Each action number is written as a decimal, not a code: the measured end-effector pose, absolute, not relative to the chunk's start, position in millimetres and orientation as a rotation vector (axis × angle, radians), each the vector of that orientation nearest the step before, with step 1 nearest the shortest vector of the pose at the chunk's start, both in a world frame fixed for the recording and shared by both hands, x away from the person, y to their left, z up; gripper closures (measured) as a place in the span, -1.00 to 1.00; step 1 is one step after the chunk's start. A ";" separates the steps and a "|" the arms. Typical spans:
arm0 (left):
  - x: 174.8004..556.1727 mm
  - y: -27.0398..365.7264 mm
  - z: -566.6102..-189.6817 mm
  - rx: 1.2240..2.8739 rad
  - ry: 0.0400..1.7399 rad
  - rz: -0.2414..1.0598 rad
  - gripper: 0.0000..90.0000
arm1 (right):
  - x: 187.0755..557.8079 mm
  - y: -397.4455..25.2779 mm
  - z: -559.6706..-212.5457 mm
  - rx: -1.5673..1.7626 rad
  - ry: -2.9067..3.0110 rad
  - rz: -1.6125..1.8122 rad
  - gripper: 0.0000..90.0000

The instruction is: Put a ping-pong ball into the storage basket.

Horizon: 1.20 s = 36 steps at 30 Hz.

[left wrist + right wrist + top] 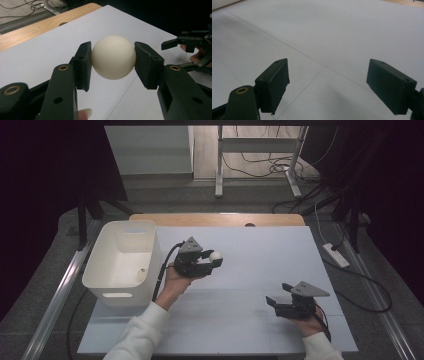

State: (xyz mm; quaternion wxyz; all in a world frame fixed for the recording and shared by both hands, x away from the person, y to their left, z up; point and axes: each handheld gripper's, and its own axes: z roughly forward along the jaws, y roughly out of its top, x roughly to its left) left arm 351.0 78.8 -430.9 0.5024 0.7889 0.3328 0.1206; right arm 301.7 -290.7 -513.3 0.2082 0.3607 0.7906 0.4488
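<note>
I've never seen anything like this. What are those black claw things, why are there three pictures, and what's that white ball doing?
A person holds a hand-operated claw in each hand. The high view looks down at the table; the other two pictures come from cameras riding on each claw. The left gripper pinches a white ball between its two jaws, above the white sheet. The right gripper is open and holds nothing. A white bin stands at the table's left edge, with something small inside.

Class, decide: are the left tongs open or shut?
Shut: the left tongs clamp the white ball, one pad touching each side.
</note>
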 end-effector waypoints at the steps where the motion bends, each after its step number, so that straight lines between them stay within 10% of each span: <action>1: 350.9 79.4 -430.4 1.904 0.805 0.294 0.13 | 301.7 -290.6 -513.4 1.004 2.199 1.253 -0.59; 36: 346.7 113.4 -405.9 1.839 0.842 0.391 0.13 | 301.3 -292.0 -511.9 1.013 2.172 1.258 -0.59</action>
